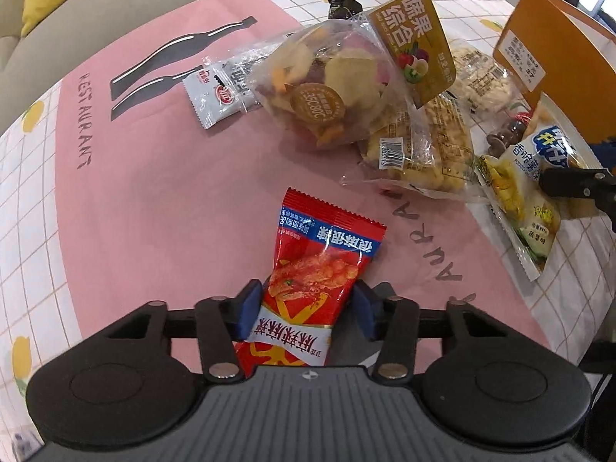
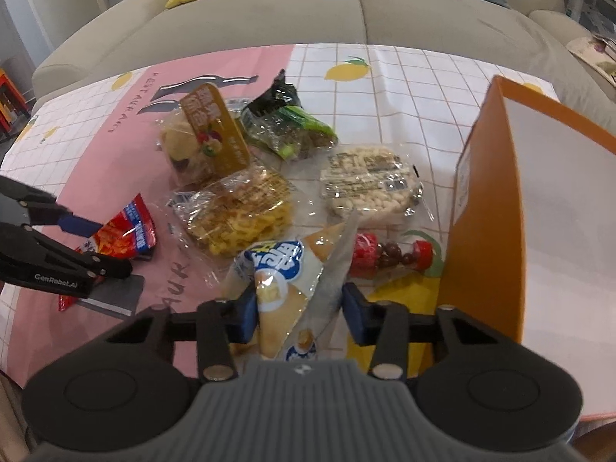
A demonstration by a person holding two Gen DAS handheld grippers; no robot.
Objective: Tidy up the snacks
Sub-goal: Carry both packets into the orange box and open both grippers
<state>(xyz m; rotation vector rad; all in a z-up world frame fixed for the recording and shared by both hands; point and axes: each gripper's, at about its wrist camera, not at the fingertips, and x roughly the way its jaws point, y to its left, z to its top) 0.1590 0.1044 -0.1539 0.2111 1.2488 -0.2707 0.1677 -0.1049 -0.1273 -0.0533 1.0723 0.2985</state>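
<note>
Lying on the pink part of the counter (image 1: 154, 200), the red snack packet (image 1: 323, 269) sits between the blue fingers (image 1: 246, 308) of the left gripper (image 1: 306, 306), which press on both its sides. Right of that packet, the right gripper (image 2: 298, 310) has its fingers (image 2: 356, 315) closed on the potato chip bag (image 2: 285, 281). Beyond the red packet lie a fruit chip bag (image 1: 338, 77) and a cracker pack (image 1: 419, 154); an orange box (image 2: 496, 200) stands furthest right.
</note>
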